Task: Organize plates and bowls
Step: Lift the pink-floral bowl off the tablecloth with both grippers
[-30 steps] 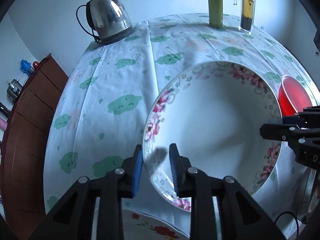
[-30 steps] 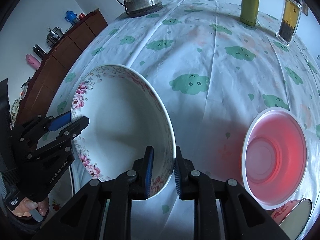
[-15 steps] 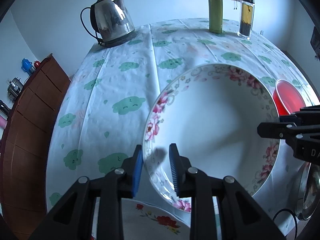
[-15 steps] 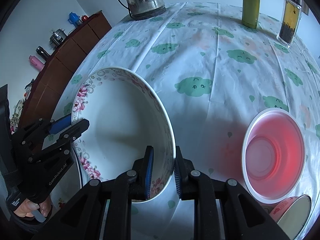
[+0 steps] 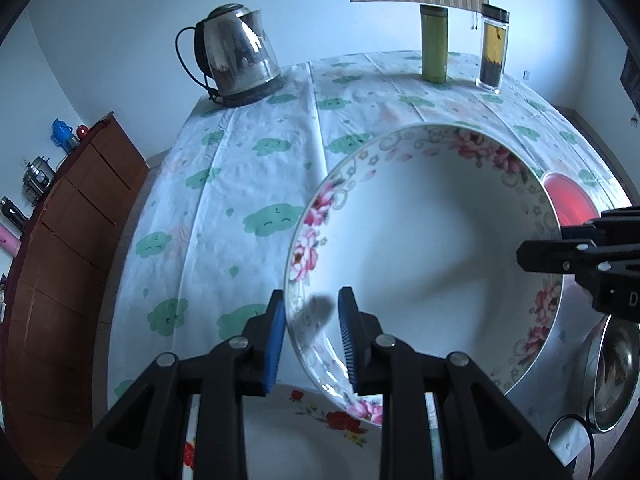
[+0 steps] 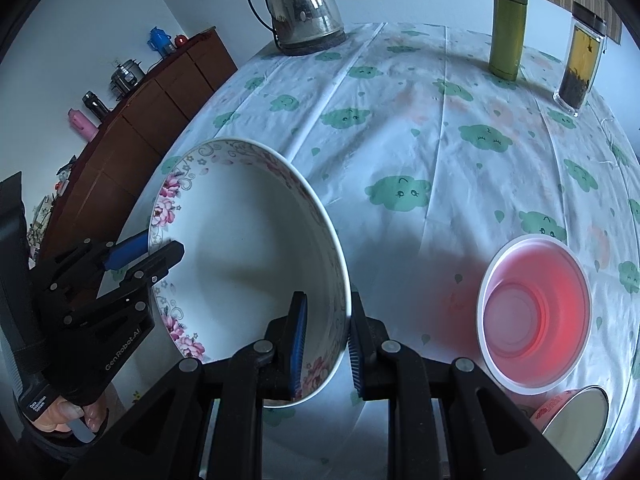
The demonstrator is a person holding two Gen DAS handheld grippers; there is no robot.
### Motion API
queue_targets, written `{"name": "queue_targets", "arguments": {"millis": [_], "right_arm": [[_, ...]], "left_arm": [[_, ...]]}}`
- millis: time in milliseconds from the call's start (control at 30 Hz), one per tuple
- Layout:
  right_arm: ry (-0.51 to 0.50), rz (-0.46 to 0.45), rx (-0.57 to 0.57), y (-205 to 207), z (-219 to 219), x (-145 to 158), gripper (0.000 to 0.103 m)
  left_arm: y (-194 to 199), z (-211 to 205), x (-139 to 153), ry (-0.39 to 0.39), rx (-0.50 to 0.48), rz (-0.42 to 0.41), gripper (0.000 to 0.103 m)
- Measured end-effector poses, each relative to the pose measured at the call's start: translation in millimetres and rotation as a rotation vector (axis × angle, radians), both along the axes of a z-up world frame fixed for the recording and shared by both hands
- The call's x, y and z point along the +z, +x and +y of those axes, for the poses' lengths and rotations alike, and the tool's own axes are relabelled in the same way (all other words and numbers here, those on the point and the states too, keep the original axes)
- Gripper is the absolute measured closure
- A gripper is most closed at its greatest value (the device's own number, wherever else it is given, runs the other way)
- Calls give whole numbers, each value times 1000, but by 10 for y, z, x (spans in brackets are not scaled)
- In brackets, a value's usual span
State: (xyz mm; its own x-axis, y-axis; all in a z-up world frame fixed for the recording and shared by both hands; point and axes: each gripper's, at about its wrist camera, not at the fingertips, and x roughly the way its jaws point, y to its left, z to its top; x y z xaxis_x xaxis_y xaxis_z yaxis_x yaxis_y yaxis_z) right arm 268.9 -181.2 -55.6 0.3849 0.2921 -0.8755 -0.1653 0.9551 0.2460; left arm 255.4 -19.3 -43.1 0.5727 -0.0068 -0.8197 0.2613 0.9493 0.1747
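Only left view shows metal bowl (image 5: 612, 372) (lower right).

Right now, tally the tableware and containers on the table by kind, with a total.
Bowls: 3: floral bowl, pink bowl, steel bowl
Plates: 1: floral plate
Kettles: 1: kettle
Bottles: 2: green bottle, tea bottle
Total: 7

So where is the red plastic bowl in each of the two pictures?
Left wrist view: the red bowl is at the right edge, mostly hidden behind the floral bowl.
Right wrist view: lower right, fully visible, standing on the tablecloth.
Shared landmark: the kettle.
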Motion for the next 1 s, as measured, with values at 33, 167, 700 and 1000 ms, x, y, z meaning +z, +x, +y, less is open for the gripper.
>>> {"name": "queue_targets", "arguments": {"millis": [33,167,700,1000], "right_arm": [[2,0,2,-3,4,5,82],[6,-4,15,-36,69,36,82],[12,-1,73,-147,371,58,82],[11,15,104,-190,525,-3,82]], "left_arm": [[-11,13,13,2,1,-4,79],[-64,78,53,9,11,-11,79],[-270,375,109,18,57,-29,79],[-353,507,86,20,81,-29,79]]}}
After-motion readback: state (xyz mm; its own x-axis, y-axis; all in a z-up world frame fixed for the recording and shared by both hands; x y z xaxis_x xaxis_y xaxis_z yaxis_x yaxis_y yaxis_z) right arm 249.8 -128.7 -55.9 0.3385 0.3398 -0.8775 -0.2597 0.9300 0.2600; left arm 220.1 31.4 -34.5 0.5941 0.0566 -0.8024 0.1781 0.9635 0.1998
